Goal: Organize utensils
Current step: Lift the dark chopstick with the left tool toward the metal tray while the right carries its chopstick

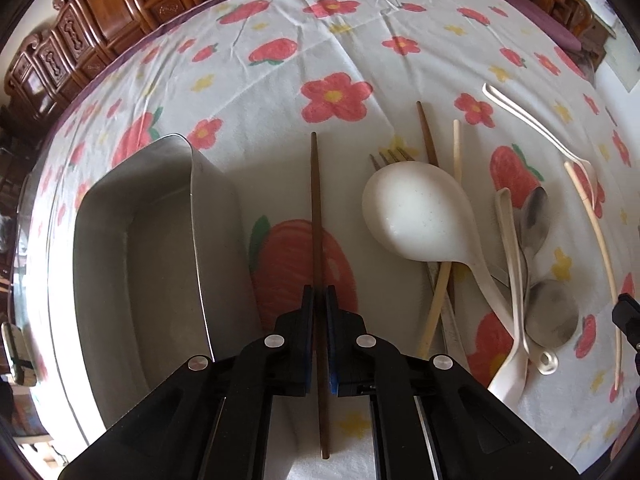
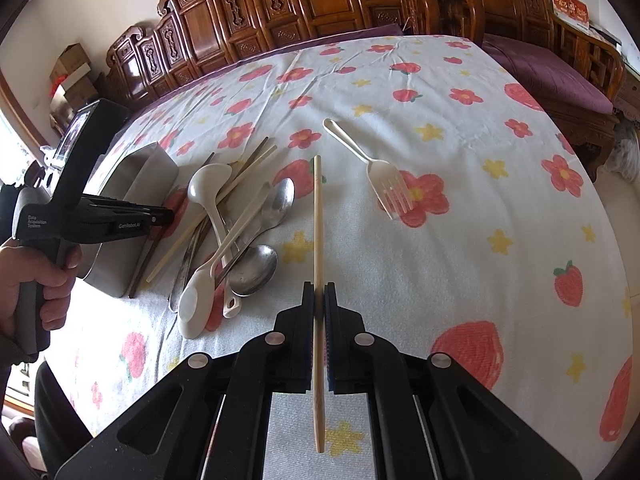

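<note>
While the left tongs [image 1: 319,294] pinch a dark brown chopstick [image 1: 317,216], a steel tray [image 1: 224,248] lies just left of it on the flowered tabletop [image 1: 280,92], a white ladle [image 1: 416,216] to its right. Seen from the right wrist, the right tongs [image 2: 319,294] clamp a pale chopstick [image 2: 318,216]; a white plastic fork [image 2: 390,188] lies beyond.

We hold both tools angled steeply downward: our left hand-held gripper [image 1: 319,294] is clamped on a dark chopstick [image 1: 318,216], our right hand-held gripper [image 2: 319,292] on a pale chopstick [image 2: 318,216]; our left hand [image 2: 30,280] wraps its handle.
</note>
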Available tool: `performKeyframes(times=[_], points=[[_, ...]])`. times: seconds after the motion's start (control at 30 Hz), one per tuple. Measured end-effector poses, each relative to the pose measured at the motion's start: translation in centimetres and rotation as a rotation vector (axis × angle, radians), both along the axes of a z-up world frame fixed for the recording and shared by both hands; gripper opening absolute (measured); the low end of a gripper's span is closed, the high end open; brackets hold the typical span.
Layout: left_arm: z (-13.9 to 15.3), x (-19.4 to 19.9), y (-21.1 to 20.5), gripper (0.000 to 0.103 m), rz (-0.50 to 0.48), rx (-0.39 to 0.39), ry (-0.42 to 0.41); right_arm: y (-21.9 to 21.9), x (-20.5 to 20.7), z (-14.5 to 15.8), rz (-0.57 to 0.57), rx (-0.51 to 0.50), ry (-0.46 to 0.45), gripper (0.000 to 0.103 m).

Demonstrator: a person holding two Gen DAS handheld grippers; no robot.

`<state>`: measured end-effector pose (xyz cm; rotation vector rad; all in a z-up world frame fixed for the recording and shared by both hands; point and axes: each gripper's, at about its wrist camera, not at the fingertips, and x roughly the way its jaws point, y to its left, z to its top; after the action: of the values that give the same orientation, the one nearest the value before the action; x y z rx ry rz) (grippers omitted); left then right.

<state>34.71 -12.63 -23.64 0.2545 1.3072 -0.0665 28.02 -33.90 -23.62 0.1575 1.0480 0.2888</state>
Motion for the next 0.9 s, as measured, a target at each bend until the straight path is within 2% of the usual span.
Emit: performKeyframes(times=[0.17, 0.3, 0.53, 0.9], points=[[-0.2, -0.2, -0.3, 0.005, -0.029, 0.01, -0.004, 0.1, 0.0, 0.0, -0.001, -0.003, 0.003, 0.006], [0.4, -0.9, -0.7, 0.004, -0.041, -0.019, -0.024, 0.2, -0.1, 0.0, 0.003, -0.007, 0.002, 0.006], [3.6, -2.3, -0.8, 0.004, -0.047, -0.088, -0.095, 0.7, -0.3, 0.5, 0.016, -0.005, -0.013, 0.006], [9.5, -4.0, 3.0, 0.004, -0.061, -0.211, -0.202, 3.6, -0.8, 4.2, 0.07, 0.055, -0.082, 0.006]])
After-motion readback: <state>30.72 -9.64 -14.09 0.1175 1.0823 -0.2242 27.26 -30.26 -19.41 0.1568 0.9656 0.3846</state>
